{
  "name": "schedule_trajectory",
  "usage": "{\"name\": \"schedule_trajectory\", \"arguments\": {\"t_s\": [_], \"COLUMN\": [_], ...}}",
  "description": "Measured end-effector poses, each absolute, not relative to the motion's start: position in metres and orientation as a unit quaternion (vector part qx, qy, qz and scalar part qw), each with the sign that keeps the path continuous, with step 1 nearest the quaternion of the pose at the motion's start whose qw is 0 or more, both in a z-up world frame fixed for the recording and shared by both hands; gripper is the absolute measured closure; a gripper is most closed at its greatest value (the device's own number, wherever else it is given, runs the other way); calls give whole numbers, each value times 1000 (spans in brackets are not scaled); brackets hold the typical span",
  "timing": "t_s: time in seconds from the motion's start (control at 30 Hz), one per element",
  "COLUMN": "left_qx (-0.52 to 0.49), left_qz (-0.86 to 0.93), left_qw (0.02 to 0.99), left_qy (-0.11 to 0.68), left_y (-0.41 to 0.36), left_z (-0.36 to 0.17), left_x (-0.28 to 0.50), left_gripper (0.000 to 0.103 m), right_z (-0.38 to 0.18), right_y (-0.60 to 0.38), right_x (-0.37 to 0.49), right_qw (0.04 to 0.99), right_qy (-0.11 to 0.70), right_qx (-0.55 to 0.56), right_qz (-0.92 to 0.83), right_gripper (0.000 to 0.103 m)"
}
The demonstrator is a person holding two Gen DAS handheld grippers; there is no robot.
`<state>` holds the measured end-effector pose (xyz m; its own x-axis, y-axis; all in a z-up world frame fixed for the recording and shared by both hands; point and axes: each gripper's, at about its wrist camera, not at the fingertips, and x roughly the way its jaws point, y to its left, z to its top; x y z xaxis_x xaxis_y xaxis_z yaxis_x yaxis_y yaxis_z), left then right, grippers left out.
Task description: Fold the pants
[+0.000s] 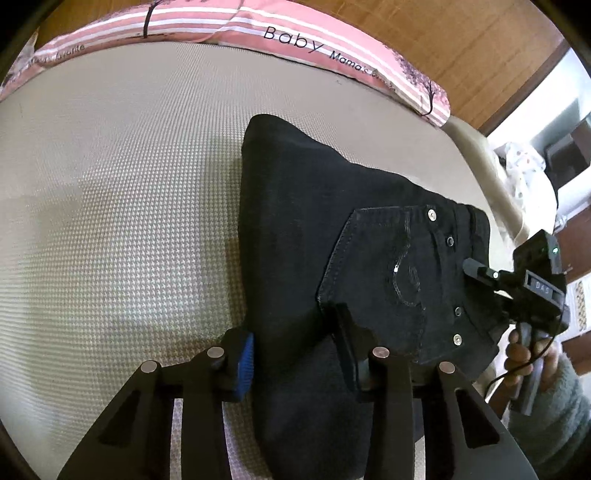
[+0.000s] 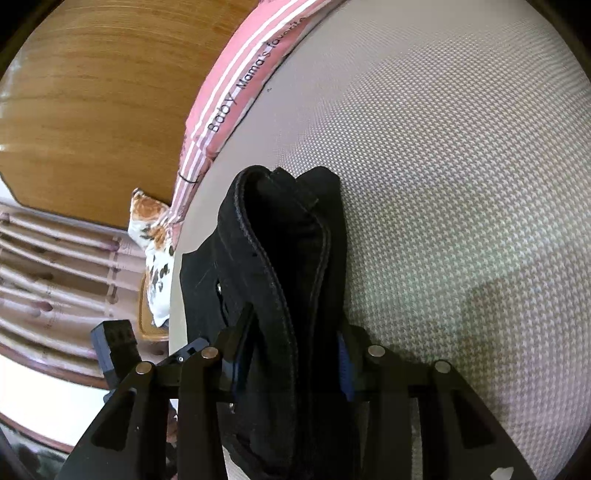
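Black jeans (image 1: 332, 229) lie folded on a beige woven mattress (image 1: 129, 184), back pocket with rivets facing up. My left gripper (image 1: 295, 354) is shut on the near folded edge of the jeans, fabric pinched between its blue-padded fingers (image 1: 245, 360). My right gripper (image 2: 291, 365) is shut on the waistband end of the jeans (image 2: 280, 236), whose thick seamed layers bulge up between its fingers. The right gripper also shows in the left wrist view (image 1: 476, 271), held by a hand in a grey sleeve at the waistband corner.
A pink striped pillow (image 1: 236, 26) printed "Baby" lies along the mattress's far edge against a wooden headboard (image 2: 92, 92). A floral cushion (image 2: 155, 240) and a chair sit beyond the mattress edge. The mattress side edge (image 1: 491, 177) runs close behind the waistband.
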<state>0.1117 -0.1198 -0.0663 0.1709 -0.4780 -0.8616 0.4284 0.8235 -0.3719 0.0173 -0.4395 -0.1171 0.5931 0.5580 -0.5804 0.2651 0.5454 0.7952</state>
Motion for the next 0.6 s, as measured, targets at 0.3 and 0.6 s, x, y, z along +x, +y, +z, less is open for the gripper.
{"name": "schedule_trajectory", "arguments": {"t_s": [0.3, 0.6], "left_qx": [21, 11], "left_qz": [-286, -291], "left_qw": [778, 791], "left_qy": [559, 537], "left_y": [-132, -123], "left_z": [-58, -44], "left_x": [106, 104], "left_gripper": [75, 88], "right_z": [-94, -60], "right_y": [-423, -400], "right_x": [13, 16], "right_qw": [784, 800], "right_qy": [426, 416], "right_qx": [447, 427], "right_qz": [59, 63], "right_gripper": [81, 82]}}
